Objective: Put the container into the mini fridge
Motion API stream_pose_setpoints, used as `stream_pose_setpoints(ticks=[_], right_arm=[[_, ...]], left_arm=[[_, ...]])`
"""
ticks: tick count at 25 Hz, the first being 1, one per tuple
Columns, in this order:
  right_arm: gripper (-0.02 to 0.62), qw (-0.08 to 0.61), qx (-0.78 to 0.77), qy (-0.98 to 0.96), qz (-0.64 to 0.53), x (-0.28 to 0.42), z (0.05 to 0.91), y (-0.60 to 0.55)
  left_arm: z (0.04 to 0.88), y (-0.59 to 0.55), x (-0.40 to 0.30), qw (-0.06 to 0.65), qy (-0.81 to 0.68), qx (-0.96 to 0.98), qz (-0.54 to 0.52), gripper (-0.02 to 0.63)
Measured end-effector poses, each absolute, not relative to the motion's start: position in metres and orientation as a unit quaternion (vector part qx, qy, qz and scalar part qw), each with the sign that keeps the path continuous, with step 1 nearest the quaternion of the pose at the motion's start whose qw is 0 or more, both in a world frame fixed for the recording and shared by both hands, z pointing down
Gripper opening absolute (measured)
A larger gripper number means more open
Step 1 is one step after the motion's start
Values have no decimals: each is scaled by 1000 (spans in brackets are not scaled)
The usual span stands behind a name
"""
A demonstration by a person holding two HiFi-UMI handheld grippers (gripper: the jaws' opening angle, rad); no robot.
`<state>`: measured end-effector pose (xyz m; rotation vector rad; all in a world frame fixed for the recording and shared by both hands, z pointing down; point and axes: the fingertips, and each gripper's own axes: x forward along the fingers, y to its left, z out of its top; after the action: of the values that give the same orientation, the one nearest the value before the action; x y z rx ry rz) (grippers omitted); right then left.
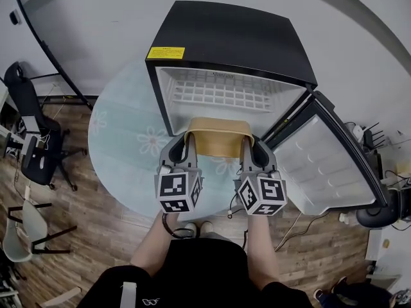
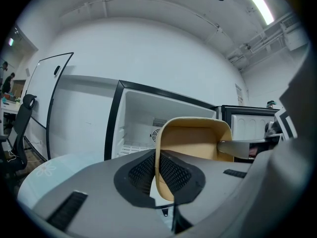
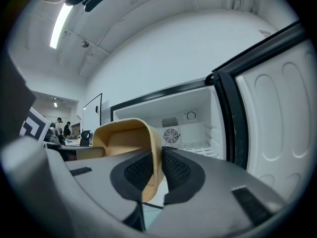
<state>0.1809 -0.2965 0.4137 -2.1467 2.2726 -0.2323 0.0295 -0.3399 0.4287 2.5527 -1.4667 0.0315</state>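
The container (image 1: pixel 218 138) is held over the round table (image 1: pixel 122 153), just in front of the open mini fridge (image 1: pixel 231 43). The fridge's door (image 1: pixel 324 162) is swung wide to the right. The left hand-held gripper (image 1: pixel 185 147) is clamped on the container's left wall and the right hand-held gripper (image 1: pixel 252 149) on its right wall. Both pairs of jaws are nearly closed, with only the thin wall pinched between the pads.

Left tool (image 1: pixel 187 147) pinching container (image 1: pixel 218 140), right tool (image 1: pixel 248 147) likewise, forearms forward
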Motion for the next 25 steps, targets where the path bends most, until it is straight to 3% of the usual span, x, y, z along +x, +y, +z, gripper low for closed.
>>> stream_pose_setpoints(ticks=[25], right_arm=[[32, 7, -690, 720, -74, 219, 413, -398]], left_arm=[[416, -440, 68, 69, -507, 858, 39, 18]])
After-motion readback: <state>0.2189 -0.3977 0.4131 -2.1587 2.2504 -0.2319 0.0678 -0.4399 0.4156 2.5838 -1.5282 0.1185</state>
